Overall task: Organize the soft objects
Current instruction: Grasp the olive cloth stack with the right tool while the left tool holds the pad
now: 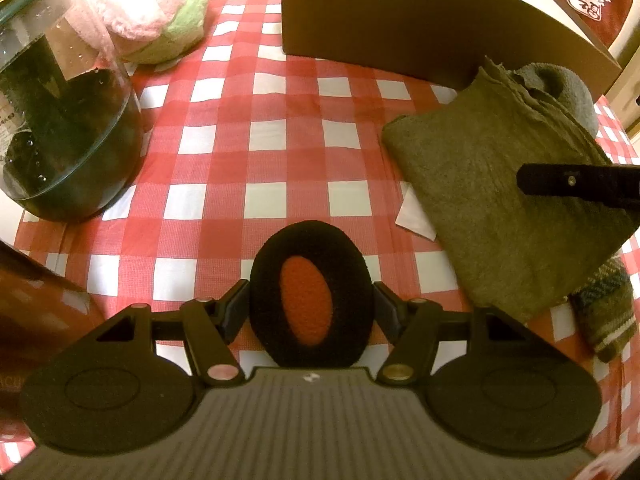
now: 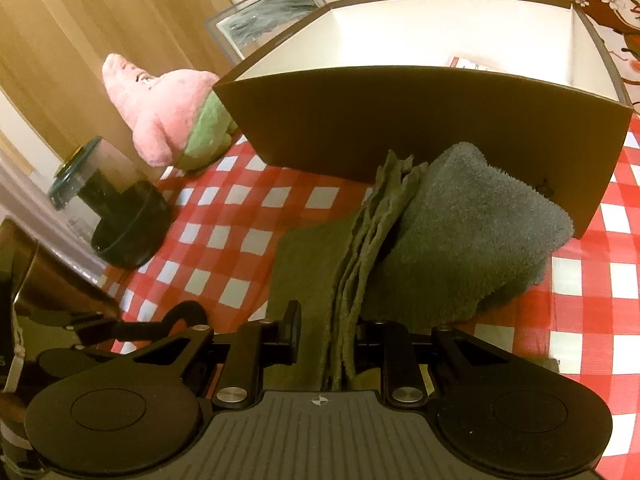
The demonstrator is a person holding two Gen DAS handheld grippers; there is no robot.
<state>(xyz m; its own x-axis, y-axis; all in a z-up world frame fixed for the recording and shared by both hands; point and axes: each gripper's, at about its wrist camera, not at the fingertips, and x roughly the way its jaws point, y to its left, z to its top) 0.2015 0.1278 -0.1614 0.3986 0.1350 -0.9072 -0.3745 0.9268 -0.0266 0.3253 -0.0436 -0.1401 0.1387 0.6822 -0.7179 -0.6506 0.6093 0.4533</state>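
Observation:
A black oval ear cushion (image 1: 308, 240) with a red centre sits upright between the fingers of my left gripper (image 1: 310, 294), which is shut on its two sides just above the checked tablecloth (image 1: 240, 140). A folded olive cloth (image 2: 360, 240) lies on the table with its stacked edges pulled up between the fingers of my right gripper (image 2: 326, 328), which is shut on them. A grey terry towel (image 2: 472, 232) lies against the cloth's right side. In the left wrist view the olive cloth (image 1: 500, 208) lies at the right, with one black finger (image 1: 576, 180) of the right gripper over it.
An open brown box (image 2: 400, 128) with a white inside stands behind the cloths. A pink and green plush toy (image 2: 168, 112) lies to its left. A glass jar (image 1: 68, 120) with dark contents stands at the left. A striped knit piece (image 1: 608, 308) and white paper (image 1: 416, 216) lie by the cloth.

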